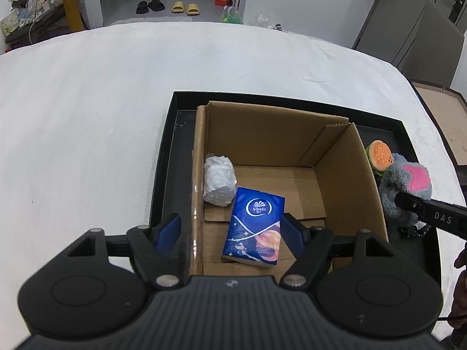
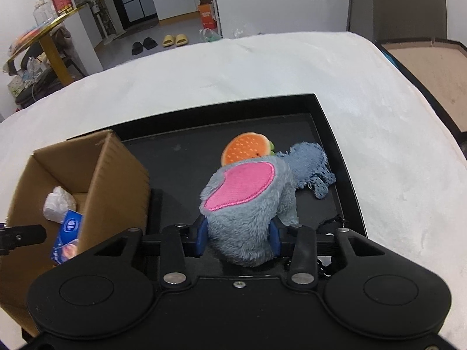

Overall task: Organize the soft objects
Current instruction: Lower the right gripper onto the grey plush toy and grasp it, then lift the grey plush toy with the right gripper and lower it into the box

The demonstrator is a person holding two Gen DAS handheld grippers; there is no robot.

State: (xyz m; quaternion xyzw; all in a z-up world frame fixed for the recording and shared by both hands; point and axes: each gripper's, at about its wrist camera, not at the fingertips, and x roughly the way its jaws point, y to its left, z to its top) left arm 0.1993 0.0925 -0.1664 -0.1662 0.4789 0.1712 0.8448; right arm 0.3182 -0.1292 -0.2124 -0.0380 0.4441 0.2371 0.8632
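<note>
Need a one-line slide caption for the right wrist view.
Right gripper closed on grey plush toy in black tray, beside cardboard box.

Even indoor light, soft shadows, sharp focus, strong fisheye bending, dark corners

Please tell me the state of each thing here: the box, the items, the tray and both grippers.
Box: open, upright in the tray.
Tissue pack: lying in the box.
White wad: in the box corner.
Grey plush: squeezed by the right gripper.
Burger toy: on the tray, behind the plush.
Left gripper: open, holding nothing.
</note>
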